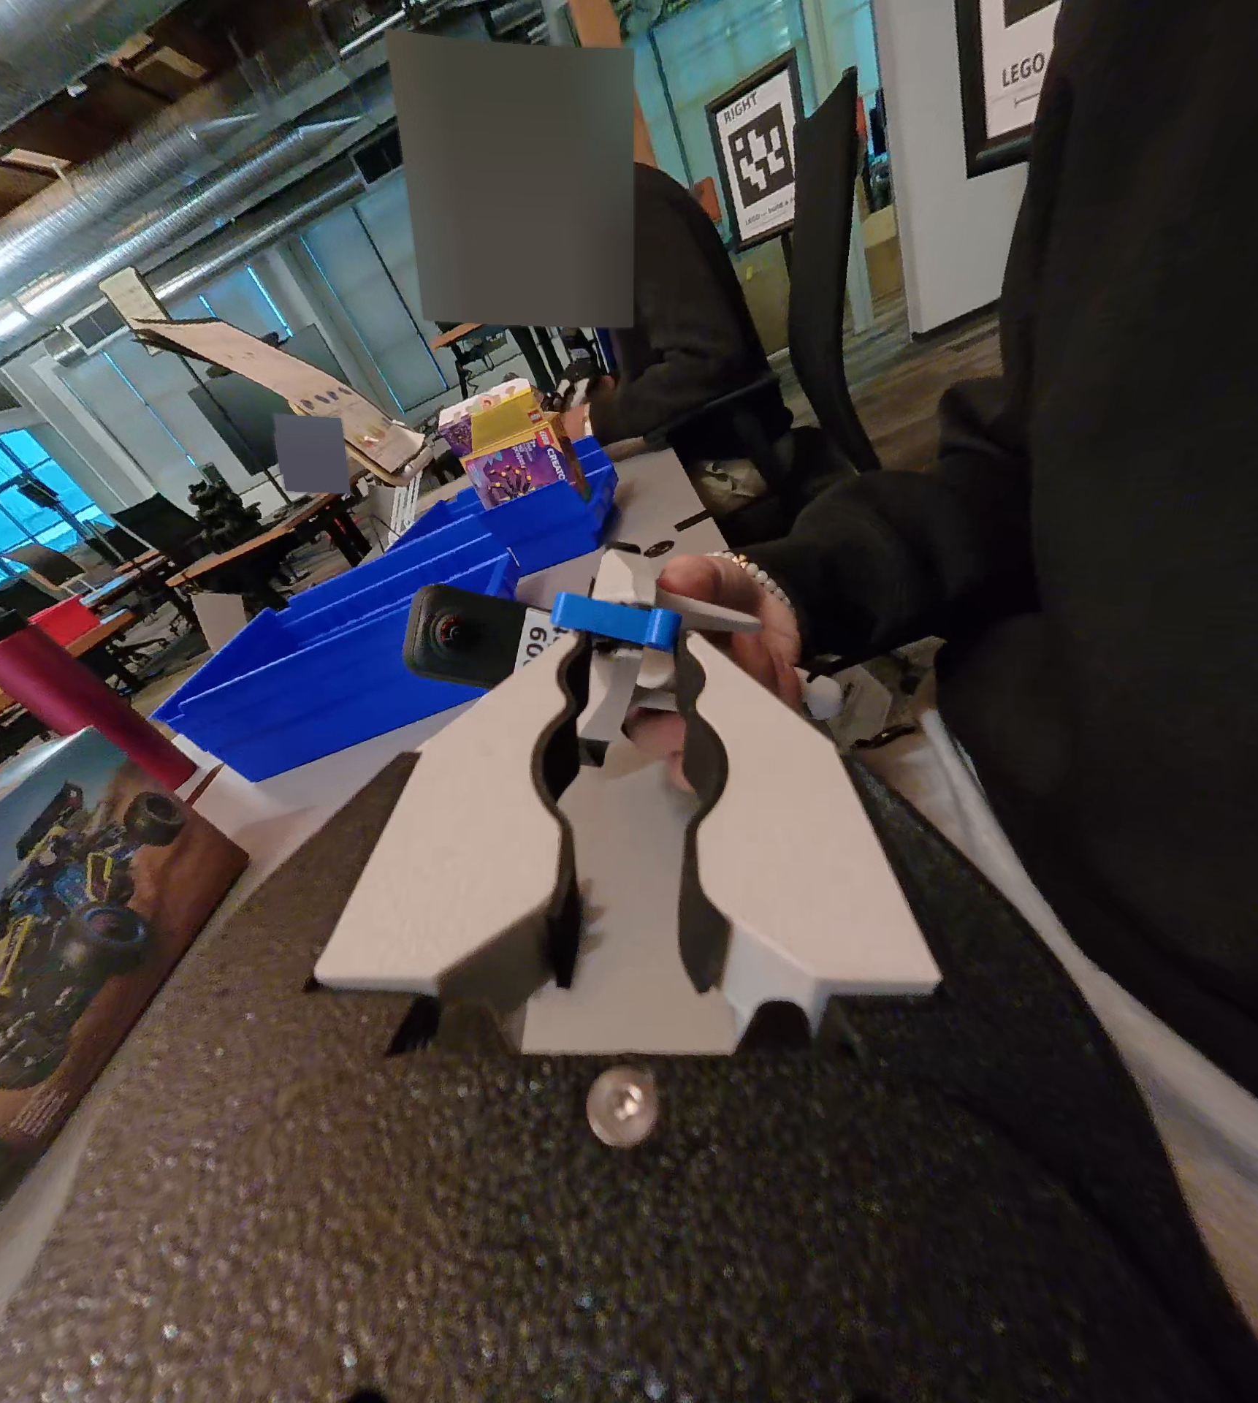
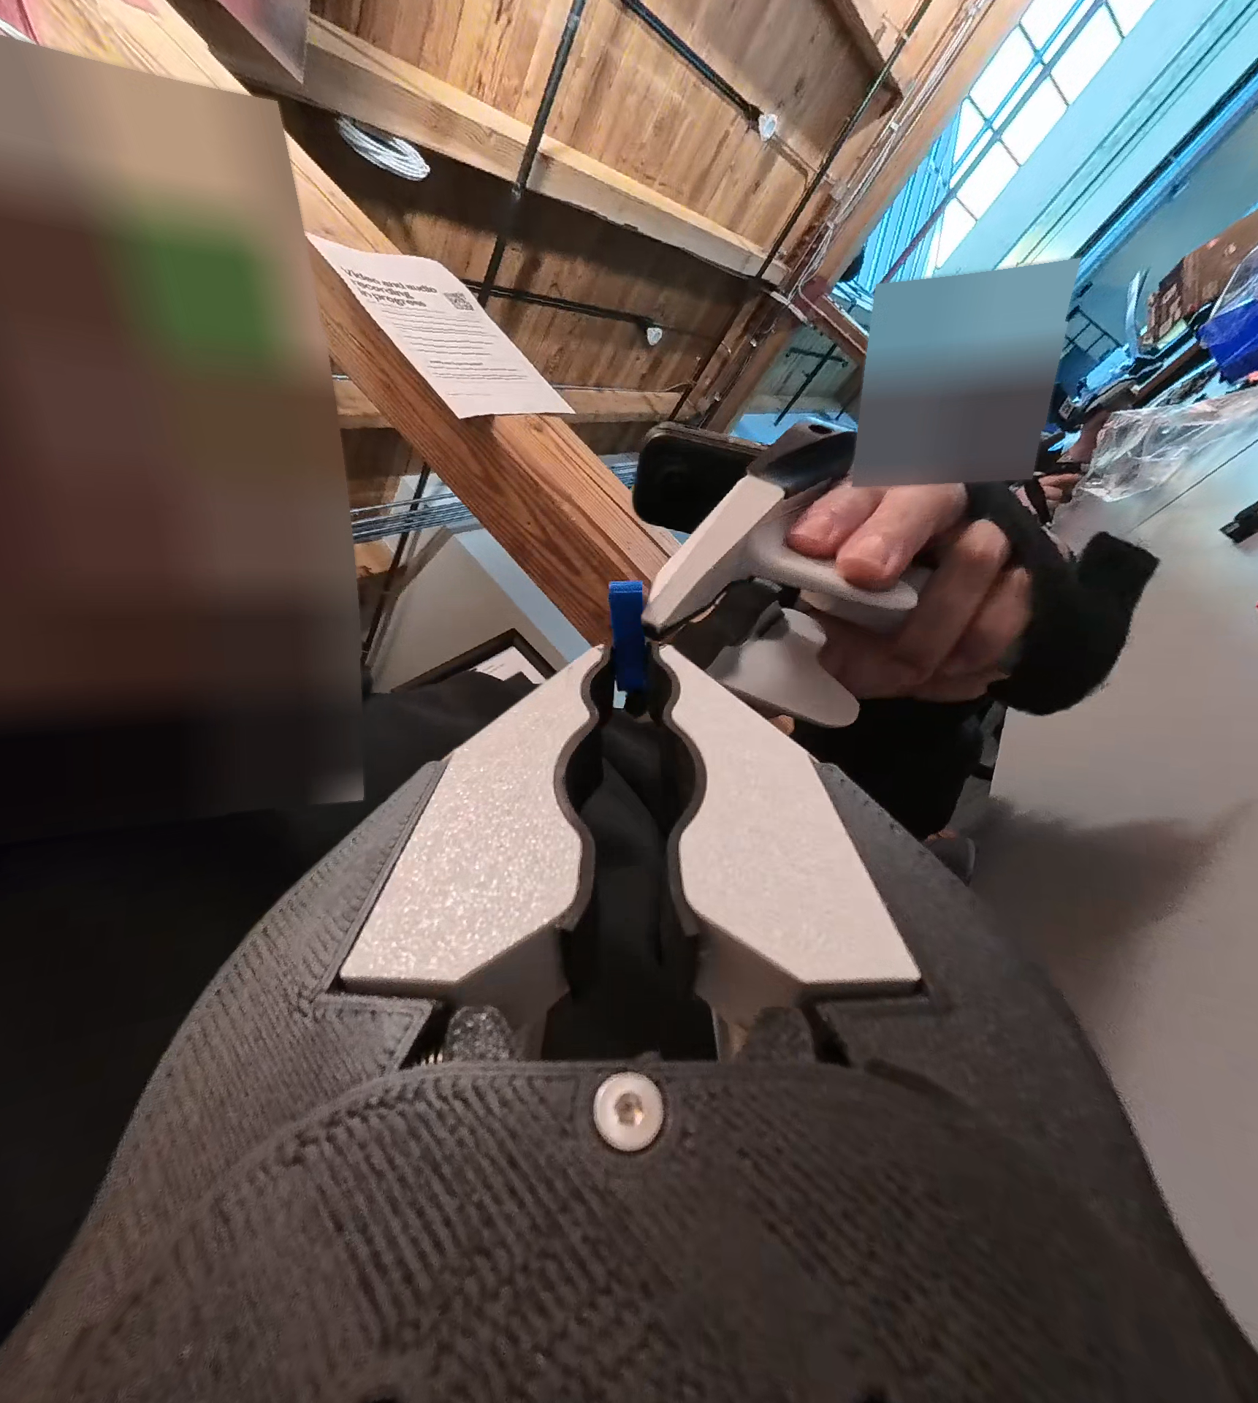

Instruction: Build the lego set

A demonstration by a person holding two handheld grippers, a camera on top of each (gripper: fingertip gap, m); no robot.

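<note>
A small blue lego piece (image 2: 626, 630) stands upright between the tips of my right gripper (image 2: 630, 668), which is shut on its lower end. In the left wrist view the same piece (image 1: 614, 619) lies crosswise just beyond the tips of my left gripper (image 1: 630, 645), whose jaws stand apart with nothing between them. The left gripper (image 2: 655, 624) comes in from the right in the right wrist view, its tip beside the piece; I cannot tell if it touches. The right gripper's camera (image 1: 459, 634) faces the left one. Both are held in the air.
Blue bins (image 1: 383, 645) lie on the white table (image 1: 656, 486), with a small purple and yellow box (image 1: 520, 455) in one. A large lego box (image 1: 41, 911) lies at the left. A person in black (image 1: 1180, 531) is close on the right. A grey tabletop (image 2: 1180, 721) carries a plastic bag (image 2: 1180, 440). Less than 4 cm separates the two grippers' tips.
</note>
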